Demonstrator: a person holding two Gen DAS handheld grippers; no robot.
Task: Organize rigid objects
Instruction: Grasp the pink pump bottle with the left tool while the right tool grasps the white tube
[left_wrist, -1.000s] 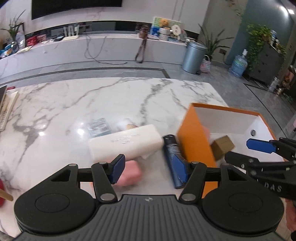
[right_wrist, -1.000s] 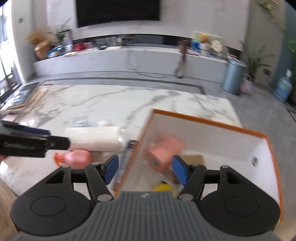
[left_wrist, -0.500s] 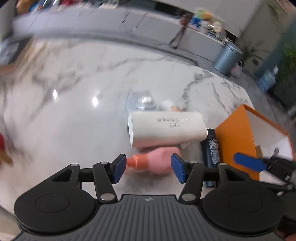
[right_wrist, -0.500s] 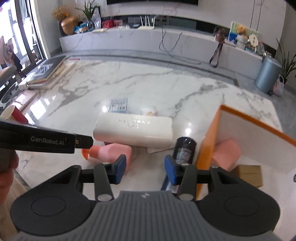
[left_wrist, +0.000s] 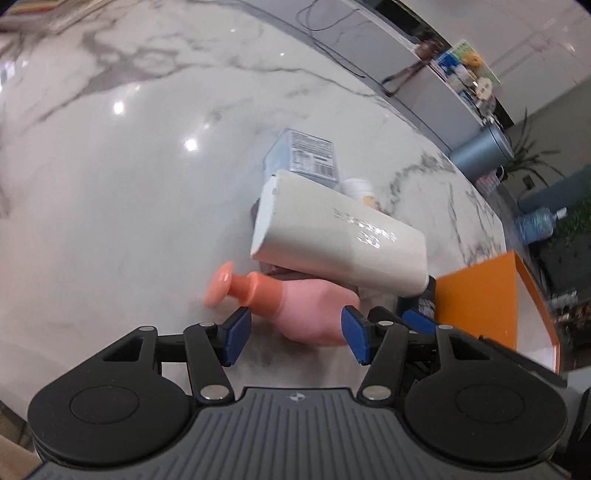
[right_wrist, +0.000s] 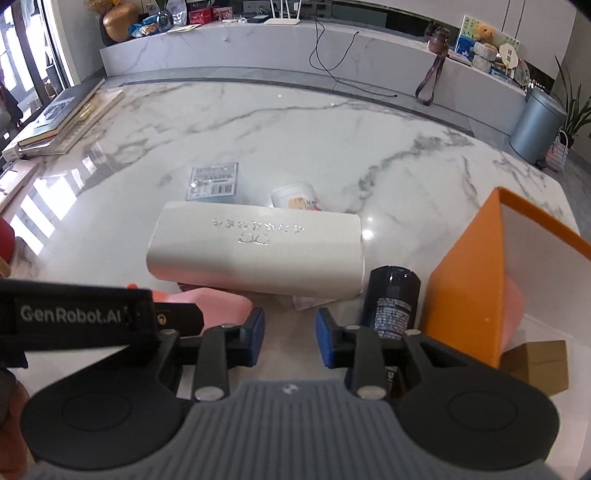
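Observation:
A pink bottle (left_wrist: 314, 314) with an orange cap lies on its side on the marble table (left_wrist: 110, 221). My left gripper (left_wrist: 295, 319) is open and low over it. The bottle lies between the blue pads, and I see no firm press. A long white box (right_wrist: 255, 251) rests just behind it. My right gripper (right_wrist: 290, 321) hovers over bare table in front of the white box. Its jaws are closing with nothing between them. A dark blue can (right_wrist: 391, 299) lies right of its right finger, against the orange box (right_wrist: 465, 288).
The orange box holds a pink item (right_wrist: 513, 310) and a small cardboard box (right_wrist: 535, 365). Behind the white box lie a small blue packet (right_wrist: 214, 181) and a white jar (right_wrist: 295, 197). Books (right_wrist: 62, 118) are stacked at the table's far left edge.
The left gripper has dropped and rolled down onto the pink bottle. The right gripper has left the orange box, leaving the pink item inside, moved left over the table, and narrowed its jaws.

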